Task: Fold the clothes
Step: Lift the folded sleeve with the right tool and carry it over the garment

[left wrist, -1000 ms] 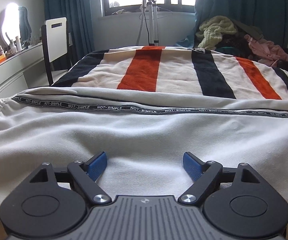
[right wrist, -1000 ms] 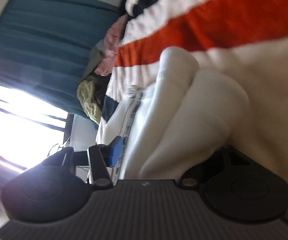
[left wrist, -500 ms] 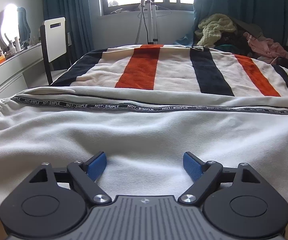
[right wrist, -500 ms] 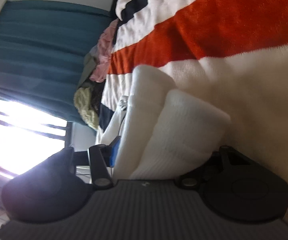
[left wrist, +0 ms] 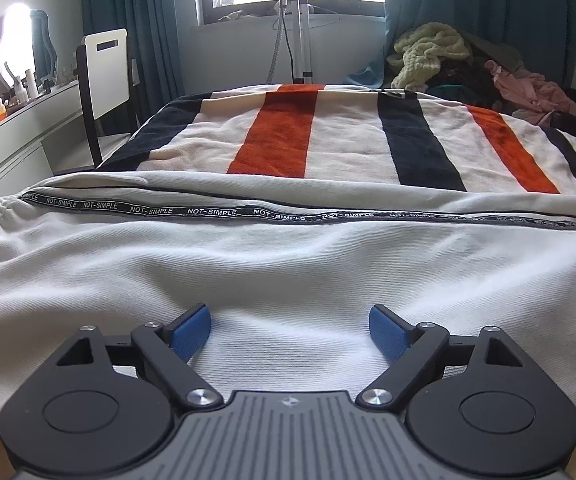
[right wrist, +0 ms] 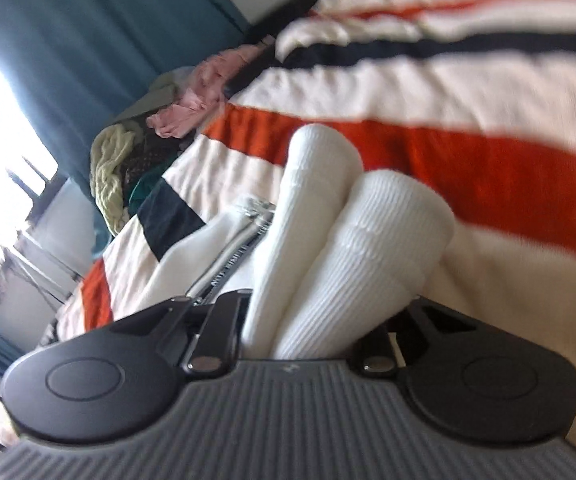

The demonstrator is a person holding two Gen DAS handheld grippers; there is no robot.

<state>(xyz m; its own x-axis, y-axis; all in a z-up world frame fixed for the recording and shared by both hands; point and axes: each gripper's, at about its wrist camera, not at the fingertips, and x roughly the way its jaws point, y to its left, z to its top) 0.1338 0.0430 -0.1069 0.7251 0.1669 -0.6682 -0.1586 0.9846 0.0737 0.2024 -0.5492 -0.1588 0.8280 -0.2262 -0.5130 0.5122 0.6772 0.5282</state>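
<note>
White trousers (left wrist: 288, 264) with a black "NOT-SIMPLE" side tape lie across the near end of the striped bed. My left gripper (left wrist: 290, 330) is open, its blue pads resting on the white cloth, holding nothing. In the right wrist view my right gripper (right wrist: 320, 320) is shut on the two ribbed white cuffs (right wrist: 352, 240) of the trousers, which bulge out between the jaws. The pads are hidden by the cloth. The rest of the trousers (right wrist: 191, 256) trails away to the left.
A striped orange, black and cream blanket (left wrist: 352, 140) covers the bed. A pile of clothes (left wrist: 468, 68) sits at the far right corner. A chair (left wrist: 103, 76) and a dressing table (left wrist: 15, 128) stand to the left. A garment steamer stand (left wrist: 298, 28) is by the window.
The right gripper has rotated and lifted with the cuffs, and its view is blurred by motion. The left gripper has stayed open on the cloth, with only a slight shift in view.
</note>
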